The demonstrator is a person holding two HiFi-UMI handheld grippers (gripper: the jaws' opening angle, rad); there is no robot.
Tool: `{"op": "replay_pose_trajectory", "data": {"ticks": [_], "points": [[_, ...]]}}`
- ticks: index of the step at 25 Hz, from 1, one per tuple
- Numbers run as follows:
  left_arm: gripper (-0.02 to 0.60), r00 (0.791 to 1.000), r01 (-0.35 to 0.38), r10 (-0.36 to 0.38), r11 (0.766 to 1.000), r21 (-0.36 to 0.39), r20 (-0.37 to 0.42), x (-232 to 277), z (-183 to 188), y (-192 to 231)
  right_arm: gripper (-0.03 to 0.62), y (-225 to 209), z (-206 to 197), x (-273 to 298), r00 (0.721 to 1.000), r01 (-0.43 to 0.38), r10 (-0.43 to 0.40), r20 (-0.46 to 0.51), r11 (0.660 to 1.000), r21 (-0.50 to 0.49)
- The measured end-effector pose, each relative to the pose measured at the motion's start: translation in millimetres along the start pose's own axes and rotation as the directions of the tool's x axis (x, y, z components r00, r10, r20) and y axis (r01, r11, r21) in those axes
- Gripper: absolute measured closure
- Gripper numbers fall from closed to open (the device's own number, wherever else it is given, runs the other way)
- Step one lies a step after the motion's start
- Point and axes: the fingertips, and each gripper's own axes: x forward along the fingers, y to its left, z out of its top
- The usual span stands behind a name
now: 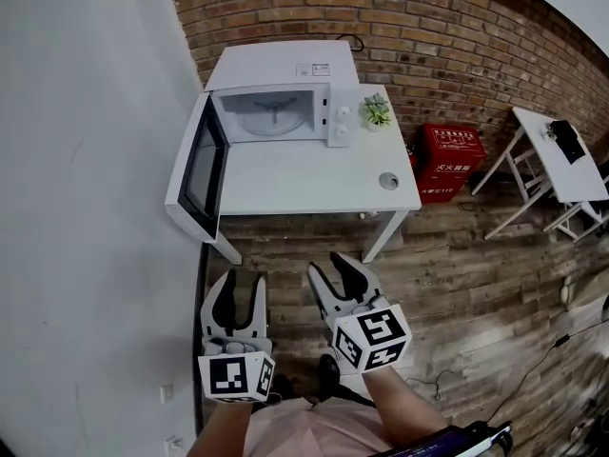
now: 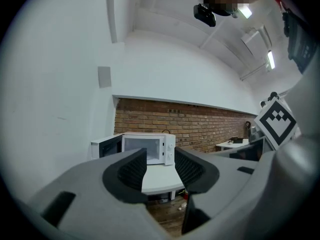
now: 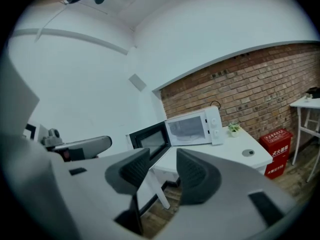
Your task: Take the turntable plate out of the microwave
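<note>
Microwave: white microwave (image 1: pixel 285 98), upper centre of the head view, on a white table (image 1: pixel 304 174) against a brick wall (image 1: pixel 428 27).
Door: door (image 1: pixel 195 169) swung wide open toward the left of the frame, dark window facing the open side.
Turntable plate: turntable plate (image 1: pixel 271 112) lies flat inside the open microwave, clear, with the hub showing through it. No gripper touches it.
Left gripper: left gripper (image 1: pixel 238 282), bottom left of centre in the head view, well apart from the table and over the wood floor (image 1: pixel 476 284). Its own view shows the jaws apart with nothing between them, only the table edge and the microwave far behind the gap.
Right gripper: right gripper (image 1: pixel 335 272), bottom centre, just beside the left one, marker cube facing up. Jaws apart, nothing between them; in its own view the gap frames a table leg and floor.
Table top: small potted plant (image 1: pixel 377 110) just right of the microwave's knobs; round grey hole cover (image 1: pixel 388 180) near the right front corner.
Right of frame: red box (image 1: pixel 449 160) on the floor against the wall, beside the table; white folding table (image 1: pixel 561 155) at the far right with a dark object on it, too small to tell what.
Person: arms at the bottom edge, one hand behind each gripper.
</note>
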Motion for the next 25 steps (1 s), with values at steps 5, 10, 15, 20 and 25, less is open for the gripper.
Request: {"op": "replay_pose_trajectory", "data": {"ticks": [5, 10, 15, 20, 25], "points": [[0.400, 1.000, -0.010, 0.010, 1.000, 0.009, -0.012, 15.2, -5.9, -10.5, 0.428, -24.1, 1.4, 14.2, 1.000, -0.006, 0.006, -0.019, 1.000, 0.004], [0.405, 1.000, -0.014, 0.014, 1.000, -0.004, -0.021, 45.9, -9.7, 4.7, 0.436, -34.0, 5.6, 48.8, 0.999, -0.011, 0.011, -0.036, 1.000, 0.002], [0.411, 0.999, 0.026, -0.026, 0.999, -0.020, -0.027, 98.0, -24.1, 23.5, 0.448, -47.7, -4.8, 99.6, 0.998, 0.003, -0.003, -0.066, 1.000, 0.007], [0.417, 0.995, 0.091, -0.093, 0.994, -0.056, -0.032, 164.8, -27.3, 50.1, 0.450, -65.6, 9.7, 169.7, 0.997, 0.039, -0.039, -0.061, 0.999, 0.001], [0.426, 0.991, 0.134, -0.136, 0.988, -0.080, -0.020, 221.2, -18.0, 76.0, 0.453, -78.3, 36.6, 225.4, 0.996, 0.076, -0.076, -0.047, 0.997, -0.008]]}}
